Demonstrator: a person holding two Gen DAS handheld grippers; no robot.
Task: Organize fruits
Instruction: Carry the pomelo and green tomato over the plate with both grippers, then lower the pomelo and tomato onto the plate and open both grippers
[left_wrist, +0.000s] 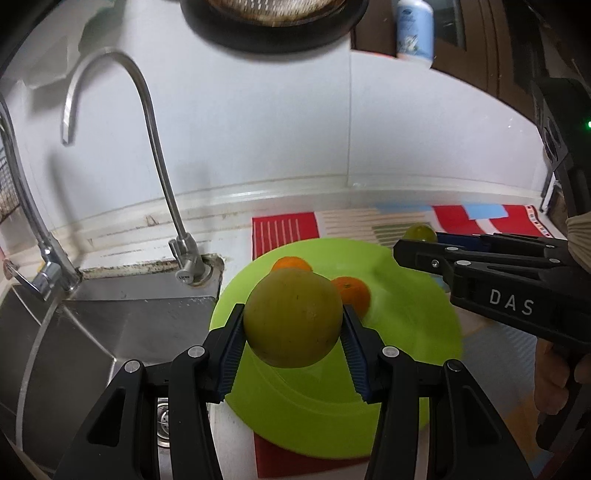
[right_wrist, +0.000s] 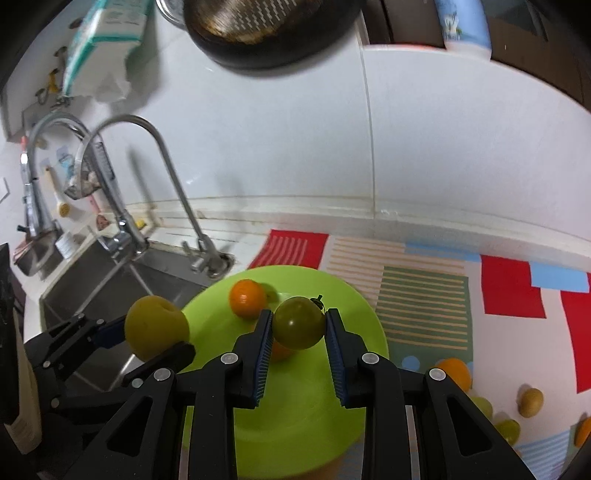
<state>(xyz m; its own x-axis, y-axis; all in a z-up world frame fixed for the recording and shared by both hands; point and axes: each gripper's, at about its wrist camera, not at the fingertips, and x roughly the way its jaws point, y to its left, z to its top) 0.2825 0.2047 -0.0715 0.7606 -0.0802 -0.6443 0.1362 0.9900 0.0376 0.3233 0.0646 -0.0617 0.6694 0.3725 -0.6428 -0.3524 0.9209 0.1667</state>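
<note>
Gripping a large yellow-green fruit (left_wrist: 293, 317) in our left gripper (left_wrist: 293, 334), jaws clamped on its sides, we hold it at frame centre over the green plate (left_wrist: 406, 332). Our right gripper (right_wrist: 299, 334) pinches a small green tomato (right_wrist: 298, 322), also above the plate. Two oranges (left_wrist: 351, 293) lie on the plate; more fruit (right_wrist: 530, 401) sits lower right on the patterned mat (right_wrist: 424, 295), beside the sink (left_wrist: 110, 325).

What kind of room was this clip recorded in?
Most likely a home kitchen counter: a steel sink with a gooseneck faucet sits beside a green plate of fruit on a patterned mat, and a dark pan hangs on the white wall.
</note>
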